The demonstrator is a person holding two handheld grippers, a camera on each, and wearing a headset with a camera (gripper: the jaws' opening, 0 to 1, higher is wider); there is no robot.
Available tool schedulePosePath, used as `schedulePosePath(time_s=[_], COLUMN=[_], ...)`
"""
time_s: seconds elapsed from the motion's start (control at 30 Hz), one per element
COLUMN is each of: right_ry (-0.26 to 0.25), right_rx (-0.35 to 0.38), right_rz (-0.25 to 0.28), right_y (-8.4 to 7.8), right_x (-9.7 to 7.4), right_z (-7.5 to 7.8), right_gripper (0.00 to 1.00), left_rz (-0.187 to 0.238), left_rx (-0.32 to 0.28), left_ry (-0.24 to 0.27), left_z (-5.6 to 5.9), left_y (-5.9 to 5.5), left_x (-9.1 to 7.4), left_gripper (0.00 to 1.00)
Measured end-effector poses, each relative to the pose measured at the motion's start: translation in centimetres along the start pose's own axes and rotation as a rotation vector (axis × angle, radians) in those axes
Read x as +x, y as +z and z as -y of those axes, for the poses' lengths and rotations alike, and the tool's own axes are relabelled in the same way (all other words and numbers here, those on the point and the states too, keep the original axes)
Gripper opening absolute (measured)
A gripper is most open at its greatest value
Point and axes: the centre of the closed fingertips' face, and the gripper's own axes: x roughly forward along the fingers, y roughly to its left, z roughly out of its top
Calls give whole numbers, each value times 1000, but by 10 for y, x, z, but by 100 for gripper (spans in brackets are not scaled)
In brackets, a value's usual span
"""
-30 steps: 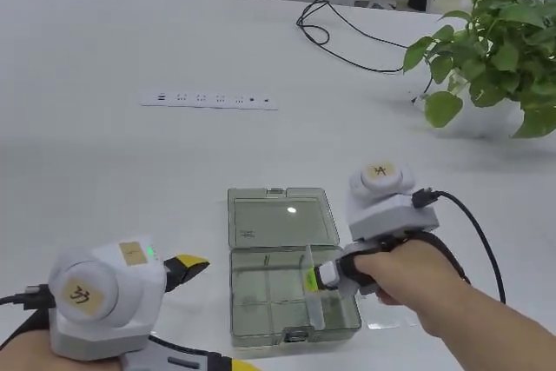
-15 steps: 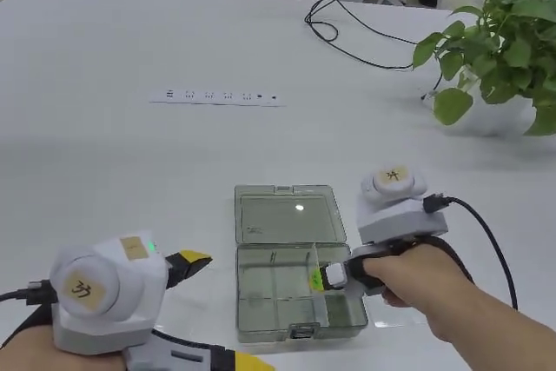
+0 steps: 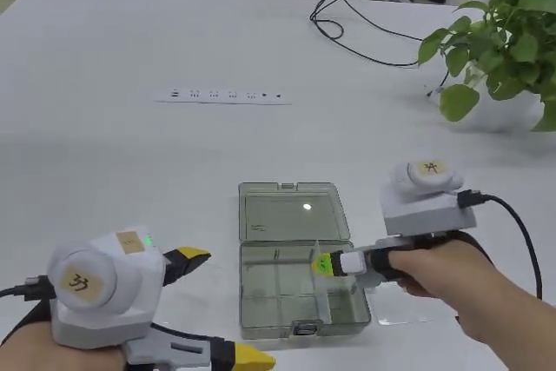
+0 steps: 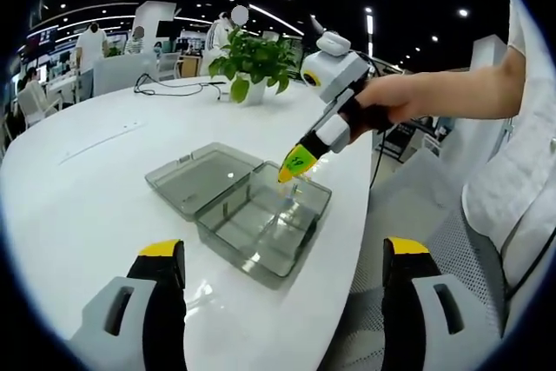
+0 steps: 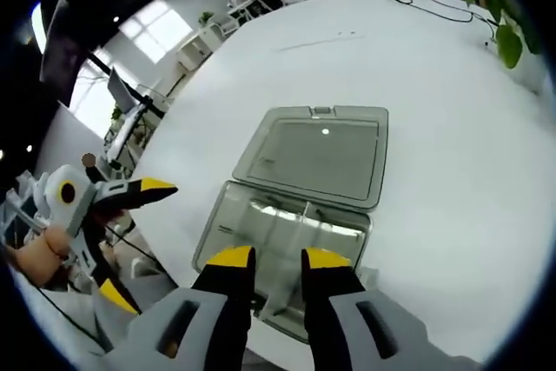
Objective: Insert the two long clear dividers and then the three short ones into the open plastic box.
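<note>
The open smoky plastic box [image 3: 261, 301] lies near the table's front edge, its lid [image 3: 291, 212] folded back flat. A clear divider [image 3: 321, 297] stands upright in the right half of the base. My right gripper [image 3: 323, 264] hovers just above the base's right side, tips over that divider, its jaws a narrow gap apart with nothing between them [image 5: 278, 258]. Left of the box my left gripper [image 3: 224, 306] is wide open and holds nothing. From the left gripper view, the box [image 4: 252, 215] sits ahead, with the right gripper [image 4: 291, 167] above it.
Faint clear pieces [image 3: 401, 321] lie on the table right of the box. A white power strip [image 3: 224, 96] lies mid-table, a black cable [image 3: 365, 28] beyond it, and a potted plant [image 3: 504, 32] at the far right. The table's front edge is close to the box.
My right gripper has drawn back to the right and up out of the box; the divider stays standing in it. The left gripper has barely moved.
</note>
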Motion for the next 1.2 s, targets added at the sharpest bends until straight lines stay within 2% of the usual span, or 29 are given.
schedulePosePath(time_s=[0.33, 0.53, 0.6, 1.03, 1.2], right_ry=[69, 105, 113, 191, 203], right_rx=[-85, -245, -255, -451, -492], right_rz=[60, 89, 89, 133, 144], right_y=[9, 12, 10, 6, 2], right_x=[-17, -28, -31, -49, -55], right_z=[-11, -17, -18, -26, -24], right_gripper=[29, 35, 37, 54, 59], left_rz=[-2, -1, -1, -5, -24], left_rx=[-14, -23, -26, -62, -77], left_ry=[29, 49, 56, 100, 115], left_z=[-4, -8, -9, -16, -19], left_y=[2, 3, 4, 2, -2], left_x=[-4, -6, -7, -12, -13], left_gripper=[96, 96, 95, 94, 93])
